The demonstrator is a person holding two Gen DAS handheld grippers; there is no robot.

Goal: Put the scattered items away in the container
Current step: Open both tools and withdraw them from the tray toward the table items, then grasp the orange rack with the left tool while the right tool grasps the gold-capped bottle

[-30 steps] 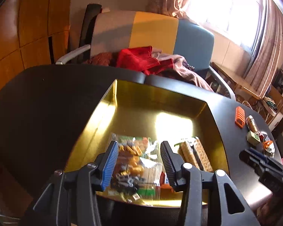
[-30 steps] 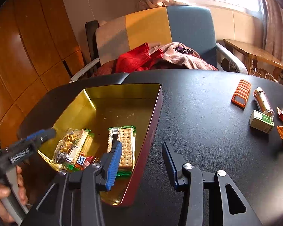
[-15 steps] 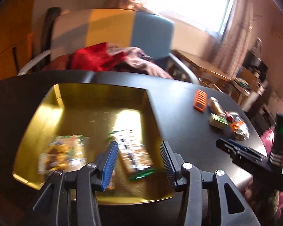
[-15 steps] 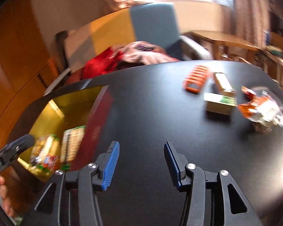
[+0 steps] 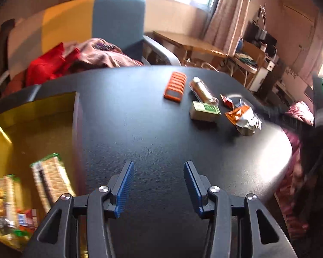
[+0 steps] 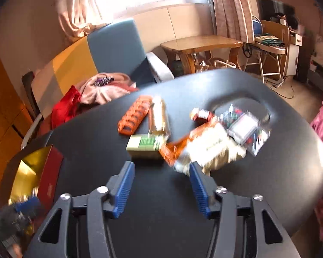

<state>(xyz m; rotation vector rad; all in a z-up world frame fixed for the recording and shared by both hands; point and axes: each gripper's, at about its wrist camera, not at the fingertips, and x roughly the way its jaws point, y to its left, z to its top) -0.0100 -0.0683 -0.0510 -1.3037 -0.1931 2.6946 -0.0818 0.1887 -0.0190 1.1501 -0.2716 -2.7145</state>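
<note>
A gold tin (image 5: 32,116) sits on the black table at the left, holding a cracker pack (image 5: 50,177) and a snack bag (image 5: 6,202). Scattered items lie at the far right: an orange ribbed piece (image 5: 175,85), a gold cylinder (image 5: 202,90), a green-labelled box (image 5: 204,110) and an orange foil packet (image 5: 244,118). My left gripper (image 5: 158,186) is open and empty over bare table, right of the tin. My right gripper (image 6: 161,188) is open and empty, just short of the box (image 6: 146,145) and the packet (image 6: 206,145). A clear bag (image 6: 243,129) lies beyond.
A blue and yellow armchair (image 5: 86,32) with red and pink cloth (image 5: 51,64) stands behind the table. A wooden side table (image 6: 202,43) and clutter stand at the back right. The tin's red outer wall (image 6: 51,180) shows at the right wrist view's left.
Both grippers have swung right, away from the tin and toward the scattered items. The right gripper has come close to the box and foil packet. Both stay open and empty.
</note>
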